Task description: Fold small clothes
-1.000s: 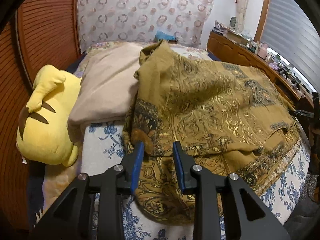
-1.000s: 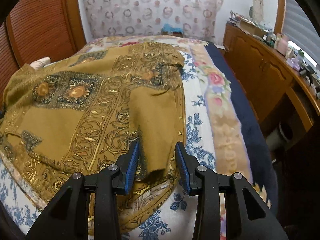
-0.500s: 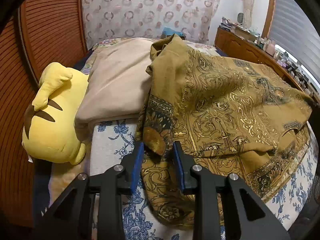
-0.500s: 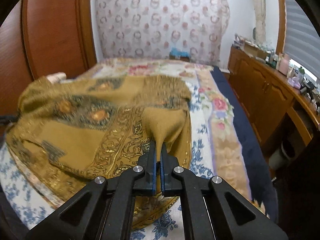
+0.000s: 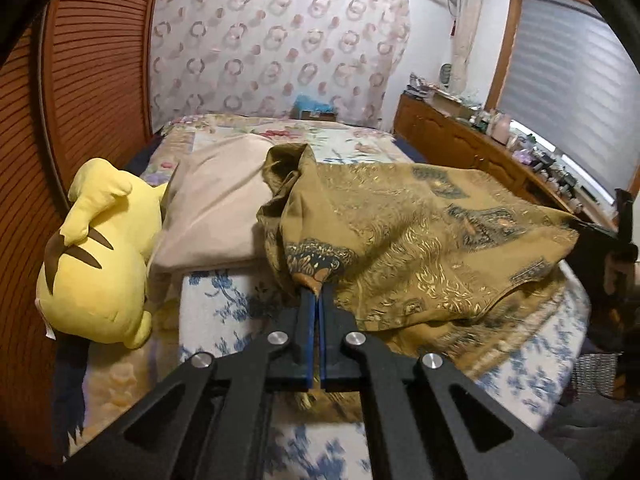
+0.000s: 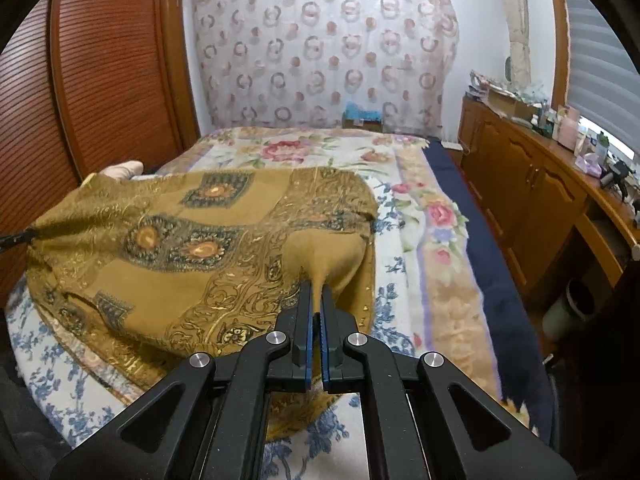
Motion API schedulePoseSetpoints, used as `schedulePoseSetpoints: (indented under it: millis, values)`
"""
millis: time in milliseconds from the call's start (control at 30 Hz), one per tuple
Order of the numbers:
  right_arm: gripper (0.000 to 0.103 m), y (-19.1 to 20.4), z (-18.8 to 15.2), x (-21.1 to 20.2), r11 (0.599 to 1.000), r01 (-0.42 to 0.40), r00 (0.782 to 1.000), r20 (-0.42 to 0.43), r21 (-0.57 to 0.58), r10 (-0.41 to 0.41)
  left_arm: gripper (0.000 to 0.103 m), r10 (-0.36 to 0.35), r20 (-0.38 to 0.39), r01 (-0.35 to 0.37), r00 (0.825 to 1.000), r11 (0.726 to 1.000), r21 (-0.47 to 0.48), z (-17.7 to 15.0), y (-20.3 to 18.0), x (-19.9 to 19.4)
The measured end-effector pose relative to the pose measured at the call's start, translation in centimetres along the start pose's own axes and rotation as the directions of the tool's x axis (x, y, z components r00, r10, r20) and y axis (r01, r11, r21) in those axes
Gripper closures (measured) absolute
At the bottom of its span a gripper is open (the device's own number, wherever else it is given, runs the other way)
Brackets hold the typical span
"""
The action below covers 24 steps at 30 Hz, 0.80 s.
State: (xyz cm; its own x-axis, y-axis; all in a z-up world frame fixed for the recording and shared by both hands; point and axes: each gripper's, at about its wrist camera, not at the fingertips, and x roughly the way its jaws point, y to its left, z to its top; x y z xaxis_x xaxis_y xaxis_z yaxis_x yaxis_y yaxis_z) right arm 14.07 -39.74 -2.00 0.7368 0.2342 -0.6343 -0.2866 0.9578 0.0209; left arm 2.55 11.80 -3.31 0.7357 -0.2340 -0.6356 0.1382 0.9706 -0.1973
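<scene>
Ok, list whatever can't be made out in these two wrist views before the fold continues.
- Left wrist view: the far corner of the mustard-gold patterned garment is cut off where it meets a dark shape at the right edge.
- Left wrist view: the beige pillow is partly hidden by the garment.
- Right wrist view: small items on the wooden sideboard are too small to identify.
- Either view: the garment's underside is hidden.

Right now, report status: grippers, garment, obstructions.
Left gripper shut on gold garment. Right gripper shut on it too. Beige pillow and yellow plush alongside.
</scene>
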Motion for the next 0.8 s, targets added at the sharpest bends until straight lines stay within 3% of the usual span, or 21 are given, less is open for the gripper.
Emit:
schedulePoseSetpoints:
  millis: [200,333,400,467,567,800]
  values:
    - [0.103,-0.6,-1.1,-1.6,1.000,0.017,0.999,-0.033,0.019,-0.017,0.103,0.002,-0.024,-0.002,1.000,1.000,-0.019,-0.6,0.0,-0.9]
    - [0.102,-0.8,-2.2,-0.9,0.999,0.034,0.996,-0.082,0.020,-0.032,0.100,0.039,-0.046,-0.040,0.998,0.999,-0.013,-0.9,0.2,0.0]
    - [0.092,-0.7,-2.5,-0.6,0.999,0.049,0.996,-0.081,0.022,-0.048,0.093,0.047,-0.049,-0.047,0.998,0.999,-0.008,-1.0,0.4,0.2]
    - [0.085,-0.4,-2.3,-0.5,0.999,0.046,0.996,-0.074,0.018,-0.045,0.078,0.072,-0.046,-0.072,0.996,0.997,0.003,-1.0,0.4,0.4]
    - [0.067,0.8,-1.8,-0.4,1.000,0.019,0.998,-0.055,-0.004,-0.019,0.072,0.098,-0.049,-0.098,0.994,0.995,0.006,-1.0,0.5,0.9]
    - [0.062,5.0,-1.6,2.7,0.996,-0.054,0.996,-0.074,-0.072,0.048,0.068,0.106,-0.081,-0.106,0.991,0.994,0.002,-0.8,0.8,3.0]
